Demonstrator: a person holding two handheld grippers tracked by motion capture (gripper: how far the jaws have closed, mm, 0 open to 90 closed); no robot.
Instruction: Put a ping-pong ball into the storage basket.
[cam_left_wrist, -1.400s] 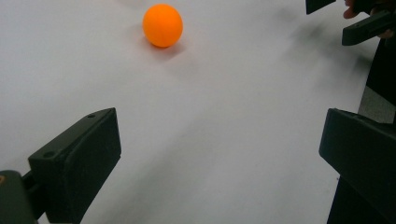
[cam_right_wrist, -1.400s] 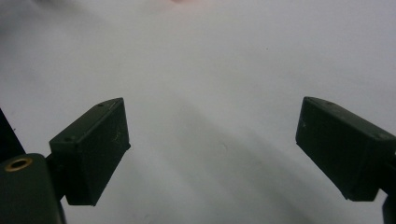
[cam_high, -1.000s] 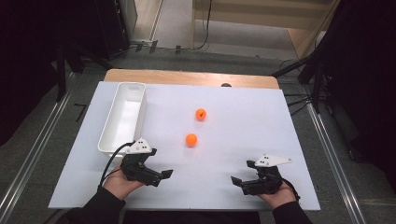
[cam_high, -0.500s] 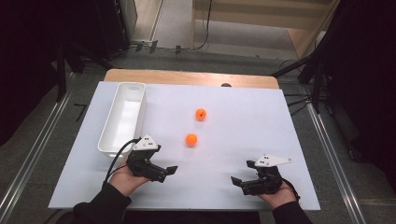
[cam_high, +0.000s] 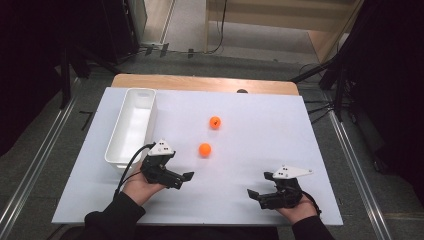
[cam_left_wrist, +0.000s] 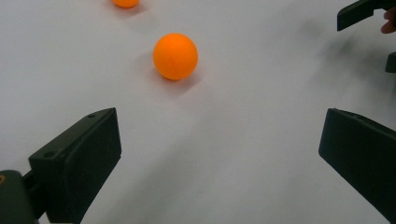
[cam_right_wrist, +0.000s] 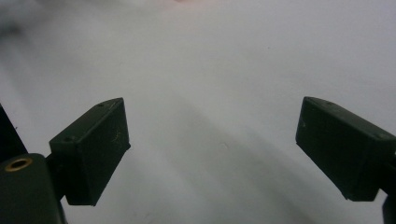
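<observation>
Two orange balls lie on the white table top (cam_high: 260, 130): the nearer ball (cam_high: 204, 149) and a farther ball (cam_high: 215, 122). My left gripper (cam_high: 182, 179) is open, held low just short and left of the nearer ball. In the left gripper view that nearer ball (cam_left_wrist: 175, 56) lies ahead of the wide-apart jaws of the left gripper (cam_left_wrist: 219, 140), left of centre, with the farther ball (cam_left_wrist: 125, 2) at the top edge. My right gripper (cam_high: 258, 184) is open near the front right, with nothing between its jaws. The right gripper (cam_right_wrist: 212, 135) has bare white surface under it.
A long white bin (cam_high: 114, 159) stands along the left side of the table, just behind my left hand. A wooden strip (cam_high: 200, 82) runs along the far edge. The right gripper's jaw tips (cam_left_wrist: 362, 11) appear in the top right of the left gripper view.
My left gripper has moved forward and to the right, toward the nearer orange ball. The right gripper and both balls have stayed put.
</observation>
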